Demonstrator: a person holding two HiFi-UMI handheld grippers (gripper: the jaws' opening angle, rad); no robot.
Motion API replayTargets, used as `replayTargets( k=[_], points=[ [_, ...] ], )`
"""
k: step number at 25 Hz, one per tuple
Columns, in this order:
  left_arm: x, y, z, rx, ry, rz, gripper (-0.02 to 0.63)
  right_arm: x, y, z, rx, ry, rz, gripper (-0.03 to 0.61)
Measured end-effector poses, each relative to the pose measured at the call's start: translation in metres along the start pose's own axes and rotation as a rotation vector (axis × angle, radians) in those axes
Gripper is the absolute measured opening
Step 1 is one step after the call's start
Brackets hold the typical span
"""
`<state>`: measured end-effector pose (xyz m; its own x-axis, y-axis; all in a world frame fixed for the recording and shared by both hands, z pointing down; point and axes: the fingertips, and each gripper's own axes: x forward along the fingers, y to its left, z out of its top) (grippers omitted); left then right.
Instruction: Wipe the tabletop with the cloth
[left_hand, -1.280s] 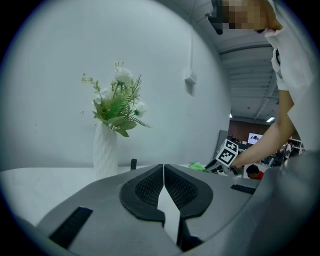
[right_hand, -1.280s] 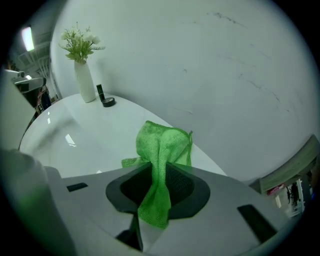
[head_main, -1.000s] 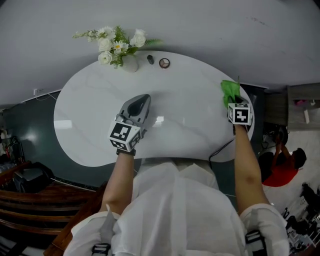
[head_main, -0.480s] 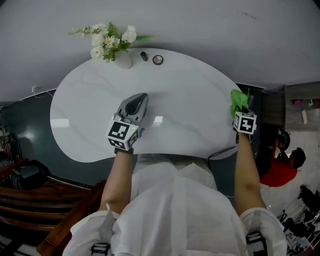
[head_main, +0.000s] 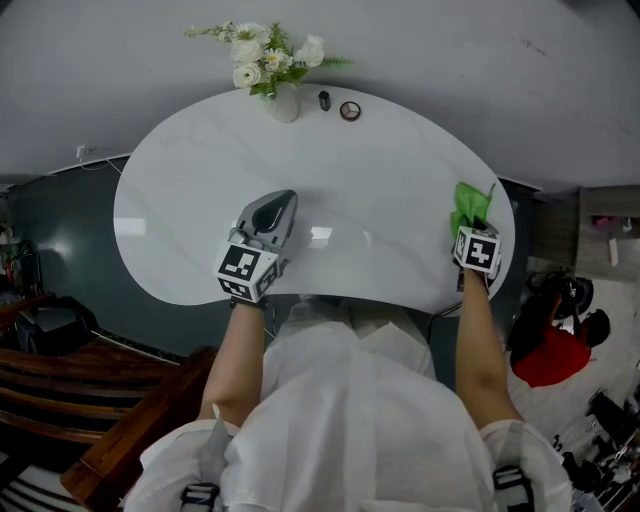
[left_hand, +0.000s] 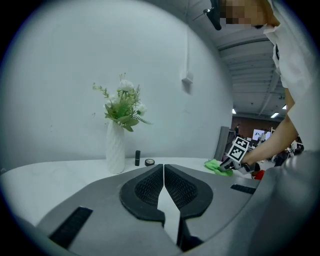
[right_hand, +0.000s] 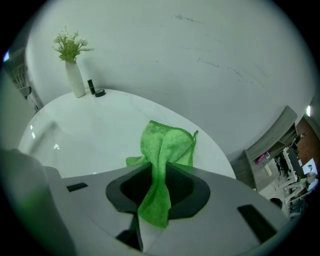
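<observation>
At the right edge of the white table (head_main: 190, 210): one green cloth (head_main: 470, 203), bunched and pinched fast in the right gripper (head_main: 471, 226), its free part spread on the top. The left gripper (head_main: 272, 212) is over the near middle, jaws pressed together on nothing. Wiping looks far from finished, by my reckoning: the broad stretch leftward to the vase of flowers (head_main: 284, 100) remains, no streak shows what is done, the table's near rim hides behind the person's shirt (head_main: 350, 400), and whether the cloth presses flat is hard to tell.
</observation>
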<state>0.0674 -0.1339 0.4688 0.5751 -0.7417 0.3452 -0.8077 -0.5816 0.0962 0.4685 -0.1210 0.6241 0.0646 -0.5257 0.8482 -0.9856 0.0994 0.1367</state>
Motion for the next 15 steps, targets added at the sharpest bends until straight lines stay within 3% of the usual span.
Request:
replayTargets(
  k=[15],
  points=[
    [-0.078,0.044,-0.016,0.029,-0.006,-0.001,0.018,-0.018,0.205,0.031,-0.104,-0.048,0.178,0.081]
  ],
)
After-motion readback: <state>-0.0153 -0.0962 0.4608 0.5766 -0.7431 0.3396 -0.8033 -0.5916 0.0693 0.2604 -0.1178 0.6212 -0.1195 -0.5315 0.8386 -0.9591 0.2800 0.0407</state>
